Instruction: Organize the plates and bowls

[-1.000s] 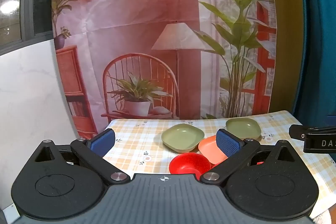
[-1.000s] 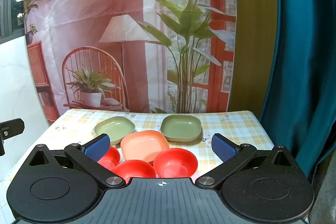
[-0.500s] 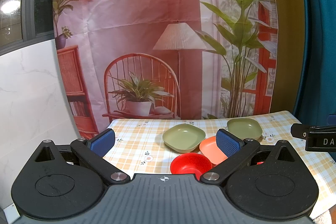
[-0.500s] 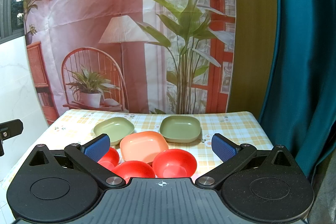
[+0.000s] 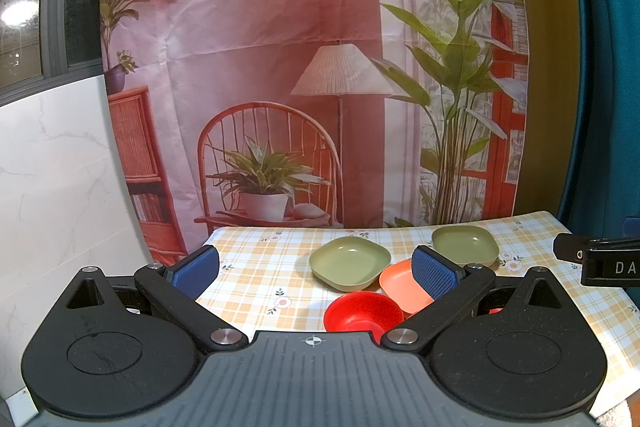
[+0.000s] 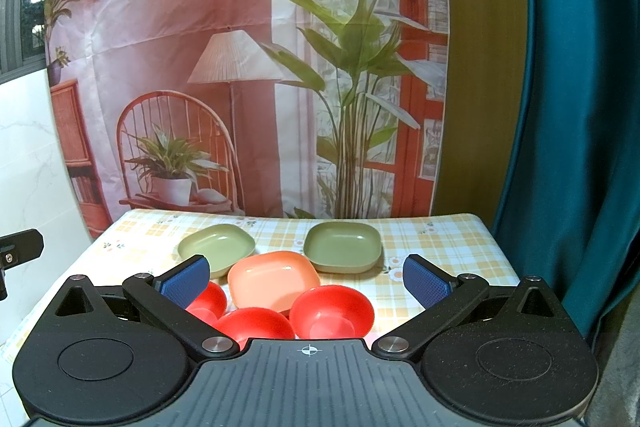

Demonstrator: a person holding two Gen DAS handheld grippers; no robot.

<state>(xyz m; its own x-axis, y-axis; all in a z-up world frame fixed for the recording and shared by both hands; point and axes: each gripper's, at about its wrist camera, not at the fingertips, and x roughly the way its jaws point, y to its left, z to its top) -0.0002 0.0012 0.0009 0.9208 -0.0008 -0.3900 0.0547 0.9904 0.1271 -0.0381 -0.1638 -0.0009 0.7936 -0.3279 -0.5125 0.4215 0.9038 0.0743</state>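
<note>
On the checked surface [image 6: 440, 239] sit two green plates [image 6: 343, 246], an orange plate [image 6: 272, 279] and three red bowls [image 6: 331, 311], crowded together and untouched. Both the left gripper [image 5: 316, 267] and right gripper [image 6: 306, 277] hover with fingers spread wide, holding nothing. Reaching one bowl risks knocking its close neighbours; only "DA" reads on the right gripper.

Two green square plastic plates, one to the left [image 6: 216, 247] and one to the right [image 6: 343, 245], are sitting side by side at the back of the checked tablecloth-covered table [image 6: 440, 247]. The orange square plastic plate [image 6: 274, 279] is lying just before them, with three red round plastic bowls [image 6: 331, 311] lying nearest, in front of it.
</note>
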